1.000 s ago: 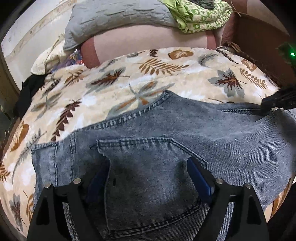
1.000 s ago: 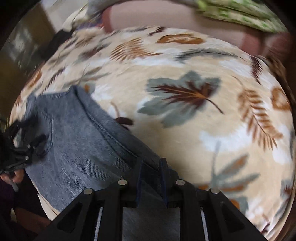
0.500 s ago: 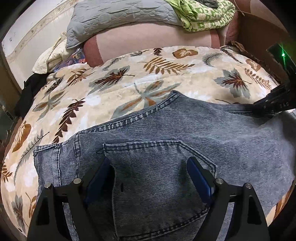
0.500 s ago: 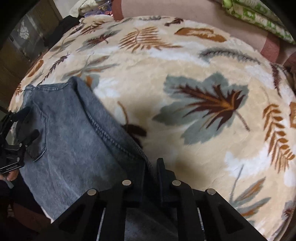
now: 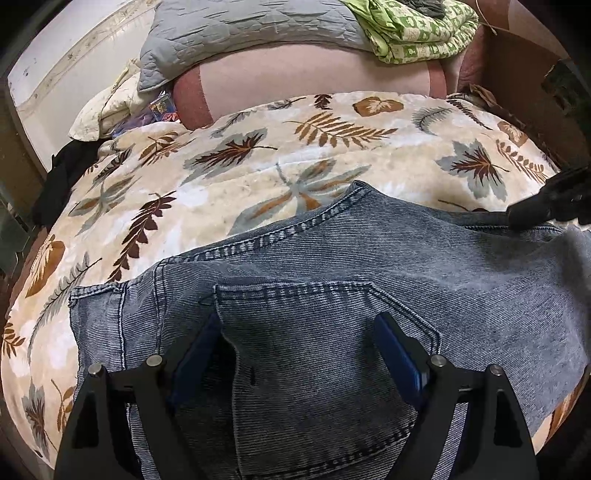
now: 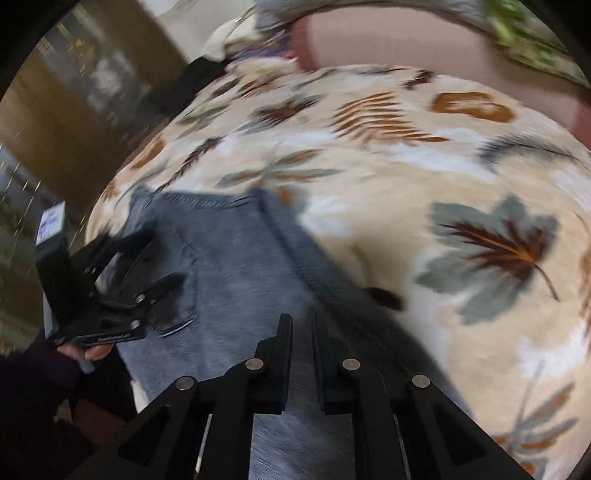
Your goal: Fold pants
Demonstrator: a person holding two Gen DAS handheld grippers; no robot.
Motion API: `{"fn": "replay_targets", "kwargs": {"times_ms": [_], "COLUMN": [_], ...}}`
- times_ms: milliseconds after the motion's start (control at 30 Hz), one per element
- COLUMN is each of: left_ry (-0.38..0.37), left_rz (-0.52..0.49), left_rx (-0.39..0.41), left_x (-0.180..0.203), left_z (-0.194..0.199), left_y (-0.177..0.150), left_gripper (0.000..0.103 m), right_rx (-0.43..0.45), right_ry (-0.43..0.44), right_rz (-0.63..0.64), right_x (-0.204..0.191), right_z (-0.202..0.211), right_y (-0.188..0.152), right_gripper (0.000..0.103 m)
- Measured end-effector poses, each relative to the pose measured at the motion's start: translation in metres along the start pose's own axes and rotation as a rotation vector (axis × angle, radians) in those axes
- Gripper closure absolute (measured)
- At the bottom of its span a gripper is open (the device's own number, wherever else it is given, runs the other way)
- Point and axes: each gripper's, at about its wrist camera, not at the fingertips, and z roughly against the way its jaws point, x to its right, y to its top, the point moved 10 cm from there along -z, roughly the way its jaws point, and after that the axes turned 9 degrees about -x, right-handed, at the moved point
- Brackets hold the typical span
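Two grippers are at work on the jeans [image 5: 332, 295], which lie flat on the leaf-print blanket [image 5: 258, 173] covering your bed, back side up with the waistband toward your left.

Your left gripper [image 5: 299, 343] stands wide, its blue pads [image 5: 397, 350] straddling the back pocket [image 5: 325, 354], one fingertip at each side of it. Both tips sit low on the denim, but nothing is pinched between them. From the right wrist view you can see that same gripper [image 6: 162, 258] over the pocket, with your hand [image 6: 92, 350] and a dark sleeve [image 6: 33, 373] behind it.

Your right gripper [image 6: 301, 321] is nearly closed; its jaws have just been closing, and only a narrow slot is left between the fingers [image 6: 284, 354]. It sits on the far edge of the jeans, where the seam runs along the blanket. Denim fills the slot below the tips, so it appears to grip a fold of the cloth there, though blur in this view keeps the contact itself from showing clearly. In the left wrist view its black tip [image 5: 532, 210] rests on that same edge at the right side of the picture.

Beyond the blanket you have a pink bolster [image 5: 314, 81], a grey quilt [image 5: 240, 33] heaped on it, and a green patterned cloth [image 5: 417, 33] beside the quilt. A cream cloth [image 5: 107, 110] and something black [image 5: 62, 177] lie at the far left corner of the bed.
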Motion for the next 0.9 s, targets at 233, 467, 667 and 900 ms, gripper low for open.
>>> {"fn": "replay_targets", "kwargs": {"times_ms": [233, 467, 667, 900], "left_ry": [0.000, -0.009, -0.003, -0.004], "left_rz": [-0.016, -0.022, -0.030, -0.024], "left_rx": [-0.002, -0.006, -0.010, -0.014], "left_x": [-0.002, -0.004, -0.005, -0.005], "left_z": [-0.001, -0.003, -0.005, -0.007], "left_y": [-0.003, -0.003, -0.003, -0.003], "left_gripper": [0.017, 0.017, 0.017, 0.017], "right_rx": [-0.051, -0.103, -0.134, -0.046], "right_ry": [-0.023, 0.009, 0.029, -0.023], "right_rz": [0.047, 0.139, 0.199, 0.182], "right_x": [-0.004, -0.018, -0.029, -0.016], "right_z": [-0.038, -0.051, -0.058, -0.035], "right_y": [0.012, 0.025, 0.025, 0.036], "right_gripper": [0.091, 0.091, 0.091, 0.091]}}
